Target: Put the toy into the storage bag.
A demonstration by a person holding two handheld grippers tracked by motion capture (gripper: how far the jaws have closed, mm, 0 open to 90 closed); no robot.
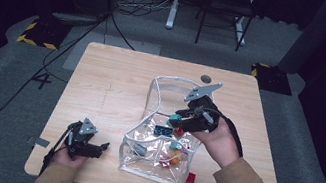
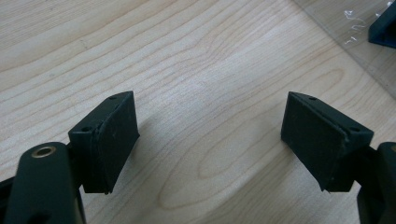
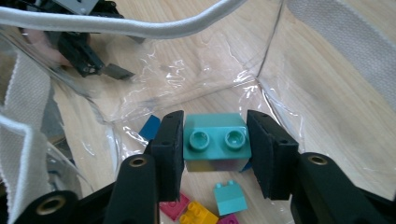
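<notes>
High view: a wooden worktop (image 1: 116, 83) carries a clear bag (image 1: 158, 164) with a white trim, its mouth open toward the far side. Loose bricks lie inside it, among them a blue brick (image 1: 162, 131) and an orange brick (image 1: 175, 157). A red brick (image 1: 191, 179) sits on the worktop just outside the bag's near right corner. The right gripper (image 1: 177, 119) reaches over the bag's open top from the right, with a teal brick (image 1: 175, 119) at its fingers. The left gripper (image 1: 101, 147) rests on the worktop near the front left edge, just beside the bag but apart from it, its fingers pointing toward the bag.

Left gripper view: the left gripper's fingers (image 2: 114, 140) stand wide apart with bare wood between them. The bag's clear wall (image 2: 355, 32) shows at the upper right corner.

Right gripper view: the right gripper (image 3: 215, 149) looks down into the bag. The teal brick (image 3: 215, 140), studs facing the camera, sits between the fingers (image 3: 170, 149). The left finger lies against the brick's side; a thin gap shows at the right finger, so the fingers stand apart and are not clamped. Below, on the bag's floor, lie a smaller teal brick (image 3: 230, 197), a yellow brick (image 3: 198, 214) and a pink brick (image 3: 173, 207). The left gripper (image 3: 86, 51) shows through the plastic at the upper left.
</notes>
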